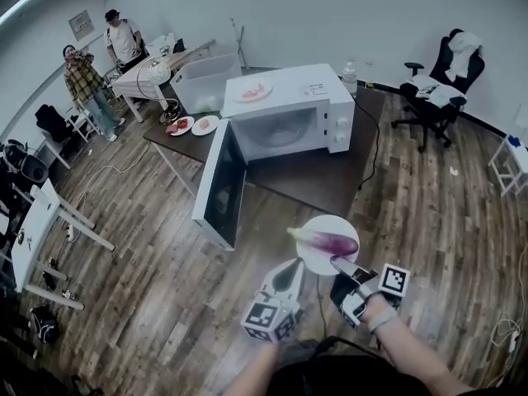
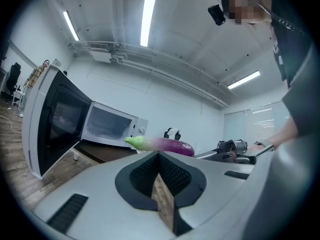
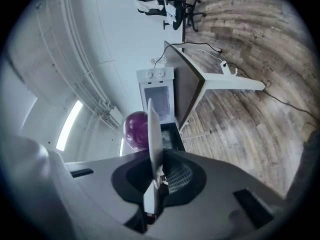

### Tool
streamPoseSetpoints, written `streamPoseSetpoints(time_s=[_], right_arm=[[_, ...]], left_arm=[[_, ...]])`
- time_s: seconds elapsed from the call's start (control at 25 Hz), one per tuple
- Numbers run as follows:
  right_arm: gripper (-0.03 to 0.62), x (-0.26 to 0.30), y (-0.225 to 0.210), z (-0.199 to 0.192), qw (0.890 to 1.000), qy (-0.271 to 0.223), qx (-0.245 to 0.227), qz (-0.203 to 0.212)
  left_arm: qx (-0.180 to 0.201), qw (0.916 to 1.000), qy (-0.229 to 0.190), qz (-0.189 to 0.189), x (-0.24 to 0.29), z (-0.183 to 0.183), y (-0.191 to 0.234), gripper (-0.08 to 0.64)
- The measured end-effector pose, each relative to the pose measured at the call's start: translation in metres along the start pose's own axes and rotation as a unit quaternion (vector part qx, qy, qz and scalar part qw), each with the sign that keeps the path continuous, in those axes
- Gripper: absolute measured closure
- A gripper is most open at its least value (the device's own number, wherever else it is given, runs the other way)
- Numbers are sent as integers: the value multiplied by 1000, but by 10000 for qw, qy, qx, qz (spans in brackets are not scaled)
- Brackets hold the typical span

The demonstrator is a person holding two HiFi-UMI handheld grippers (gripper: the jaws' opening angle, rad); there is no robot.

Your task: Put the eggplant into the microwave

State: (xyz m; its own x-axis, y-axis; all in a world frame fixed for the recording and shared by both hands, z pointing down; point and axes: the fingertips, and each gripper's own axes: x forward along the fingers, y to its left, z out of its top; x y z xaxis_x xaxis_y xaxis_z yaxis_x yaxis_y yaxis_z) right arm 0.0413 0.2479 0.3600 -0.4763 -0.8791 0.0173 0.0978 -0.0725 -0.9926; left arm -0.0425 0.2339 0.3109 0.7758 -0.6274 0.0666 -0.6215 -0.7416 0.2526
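Observation:
A purple eggplant with a green stem lies on a round white plate. My right gripper is shut on the plate's near rim and holds it level above the wooden floor. In the right gripper view the plate runs edge-on between the jaws, with the eggplant beside it. My left gripper is shut and empty, just left of the plate, below its rim. The white microwave stands on a dark table, its door swung wide open towards me. The left gripper view shows the eggplant ahead and the microwave behind it.
A plate of food rests on top of the microwave, with a bottle behind it. Behind it are a clear bin and two small plates. An office chair is at the right, white tables at the left, two people at the back.

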Motion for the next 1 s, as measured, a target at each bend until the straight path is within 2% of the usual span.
streamPoseSetpoints(time_s=[0.36,0.84,1.0], right_arm=[[569,51,0,26,9999,-39,50,-130],[569,120,-9,79,9987,433,163,-215],[569,143,-15,97,9977,588,224,-259]], left_arm=[[25,10000,-20,20,40,5,33,560],[23,9978,-145,646,97,14,84,560],[51,9972,-135,738,120,7,99,560]])
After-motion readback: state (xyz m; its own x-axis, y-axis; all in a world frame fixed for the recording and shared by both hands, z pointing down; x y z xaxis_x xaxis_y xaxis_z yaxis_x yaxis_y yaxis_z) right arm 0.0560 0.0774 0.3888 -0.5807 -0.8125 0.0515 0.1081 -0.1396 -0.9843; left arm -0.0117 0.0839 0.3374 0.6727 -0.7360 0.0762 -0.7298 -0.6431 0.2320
